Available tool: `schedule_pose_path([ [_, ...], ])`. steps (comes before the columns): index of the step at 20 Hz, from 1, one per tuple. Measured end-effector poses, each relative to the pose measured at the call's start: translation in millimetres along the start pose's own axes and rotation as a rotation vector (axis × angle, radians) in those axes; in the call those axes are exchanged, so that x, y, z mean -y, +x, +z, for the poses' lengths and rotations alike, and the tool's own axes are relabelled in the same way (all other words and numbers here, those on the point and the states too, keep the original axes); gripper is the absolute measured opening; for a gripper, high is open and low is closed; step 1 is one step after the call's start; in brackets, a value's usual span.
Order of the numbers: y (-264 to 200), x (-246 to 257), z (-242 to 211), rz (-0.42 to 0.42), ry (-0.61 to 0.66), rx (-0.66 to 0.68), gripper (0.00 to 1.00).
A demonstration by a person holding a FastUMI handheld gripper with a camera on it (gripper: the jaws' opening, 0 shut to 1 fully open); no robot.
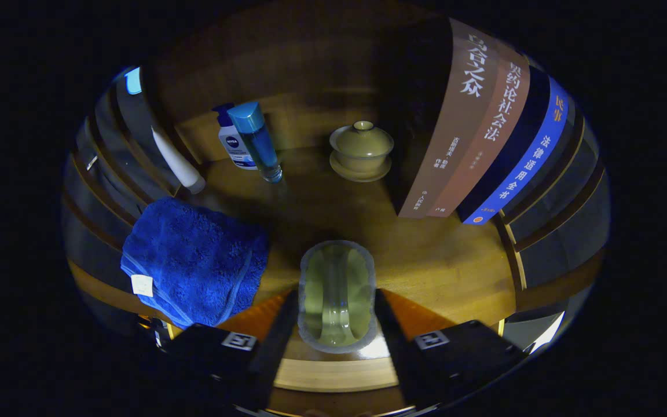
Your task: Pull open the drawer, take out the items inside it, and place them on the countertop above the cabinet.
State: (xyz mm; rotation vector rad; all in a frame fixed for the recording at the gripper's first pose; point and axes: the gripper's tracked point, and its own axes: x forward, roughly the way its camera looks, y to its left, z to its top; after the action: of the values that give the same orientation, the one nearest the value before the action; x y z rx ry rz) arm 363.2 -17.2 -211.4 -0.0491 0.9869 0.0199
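glass cup (337,295) sits clamped between the gripper (337,315) jaws above the wooden table (443,260), beside a blue towel (194,260).

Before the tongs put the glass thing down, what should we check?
1. Tongs shut on the clear oval glass dish: ok, a finger on each side.
2. Bare spot on the wooden countertop ahead of the dish: ok.
3. Fluffy blue towel apart from the dish: ok, beside the left finger.
4. Standing books out of the way: ok, beyond on the right.
5. Dish touching the wood yet: cannot tell.
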Motion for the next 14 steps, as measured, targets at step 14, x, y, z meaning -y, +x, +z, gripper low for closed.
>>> schedule_pose_path([
  [14,-146,-29,-31,0.187,0.034,0.464,1.0],
])
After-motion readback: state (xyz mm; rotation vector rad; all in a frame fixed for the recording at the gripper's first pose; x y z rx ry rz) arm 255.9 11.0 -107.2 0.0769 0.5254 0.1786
